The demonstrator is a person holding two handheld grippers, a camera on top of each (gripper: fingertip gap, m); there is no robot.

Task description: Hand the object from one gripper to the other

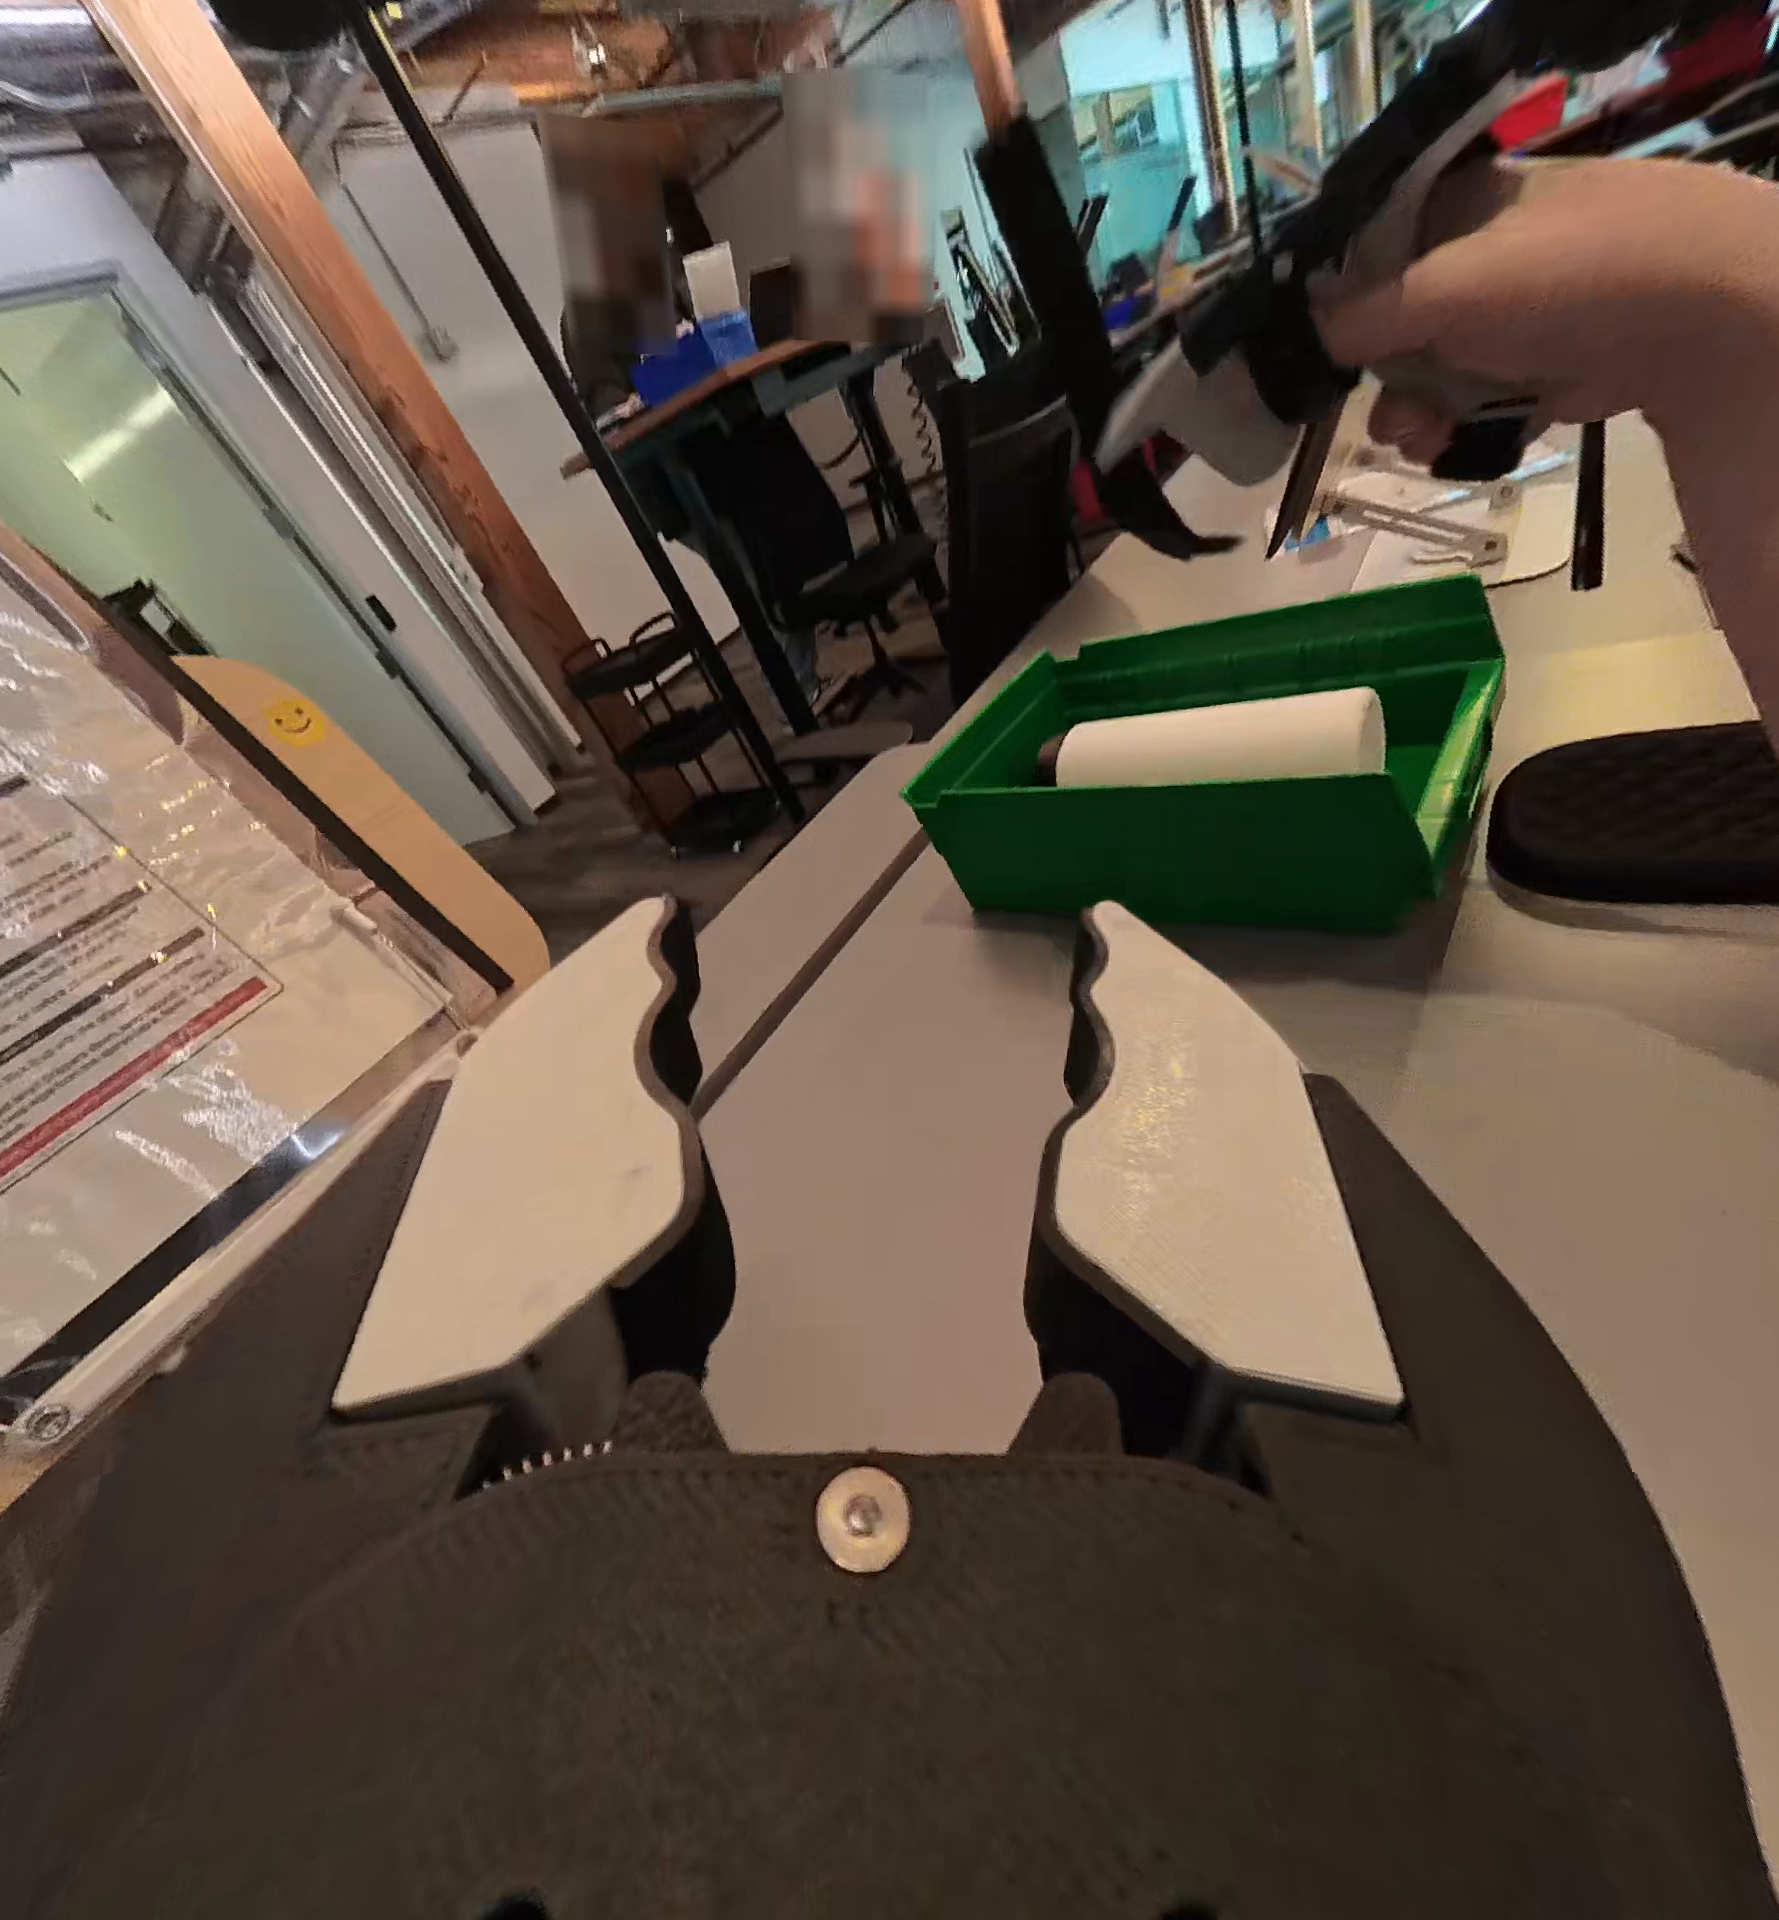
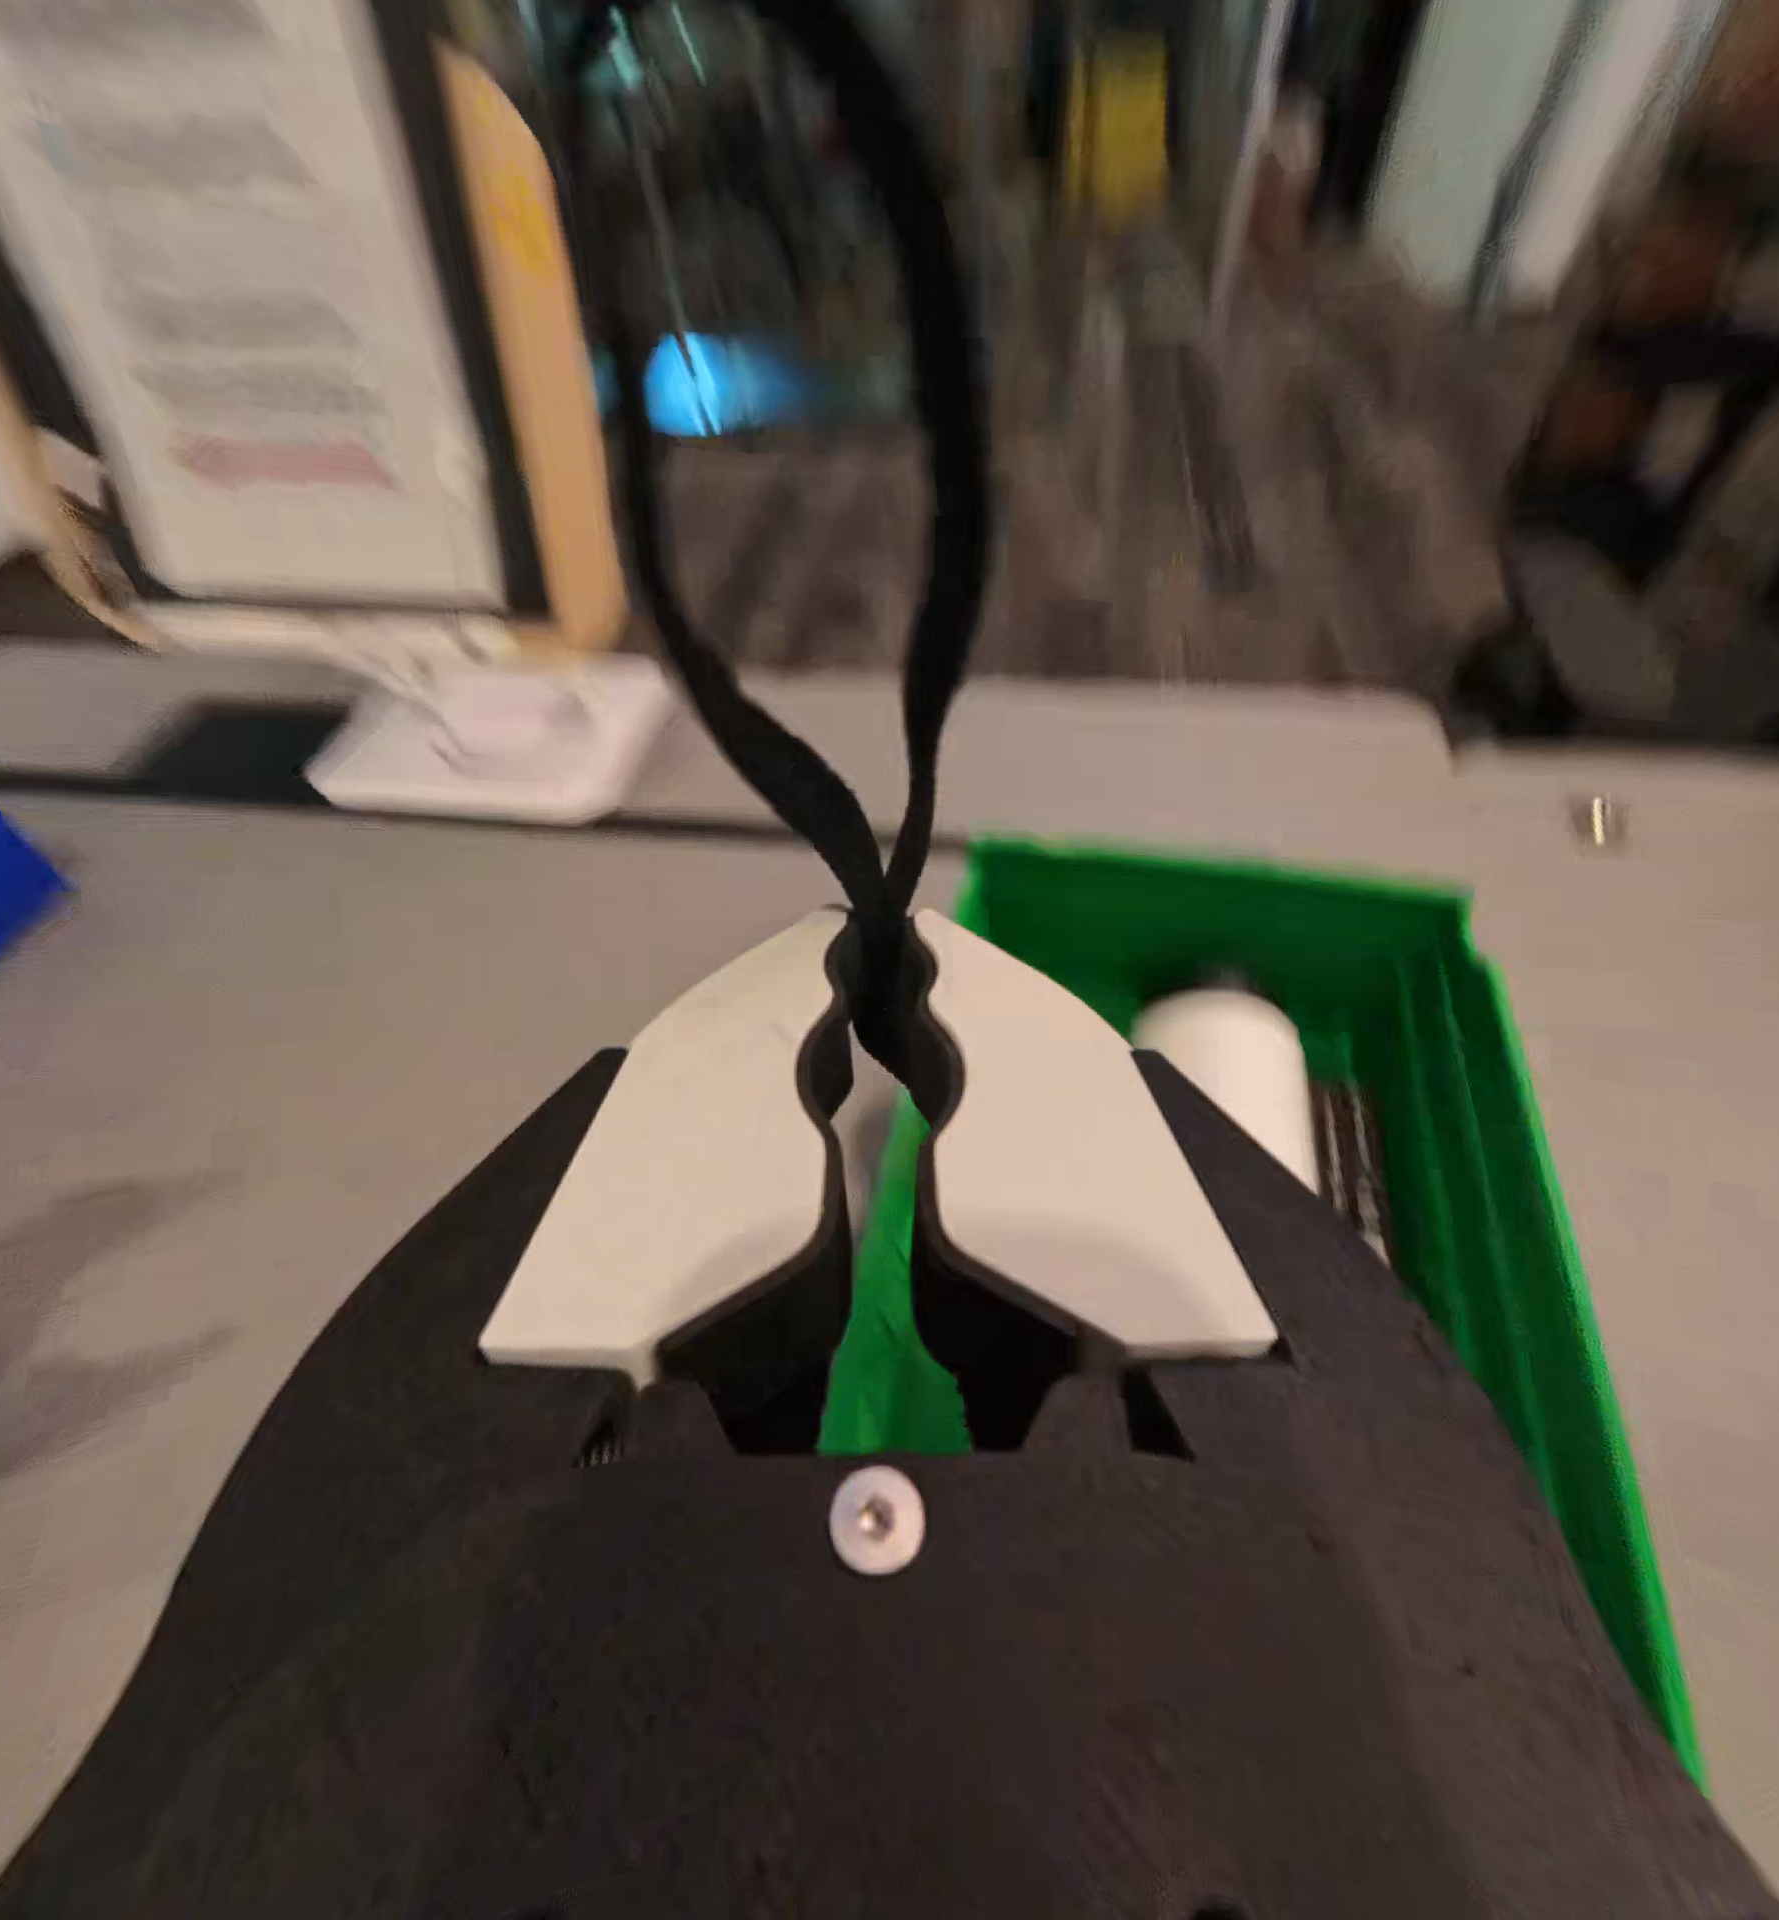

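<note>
A black strap (image 2: 880,966) is pinched between the nearly closed jaws of the right gripper (image 2: 880,935), crossing at the fingertips and running up out of view in two strands. That gripper hangs tilted over the green bin (image 2: 1425,1049), gripped by a bare hand (image 1: 1550,312). The strap looks flat, soft and matte. The left gripper (image 1: 880,925) rests low over the grey table (image 1: 1487,1091), its jaws wide apart and holding nothing. A white roll (image 1: 1217,738) lies in the bin.
</note>
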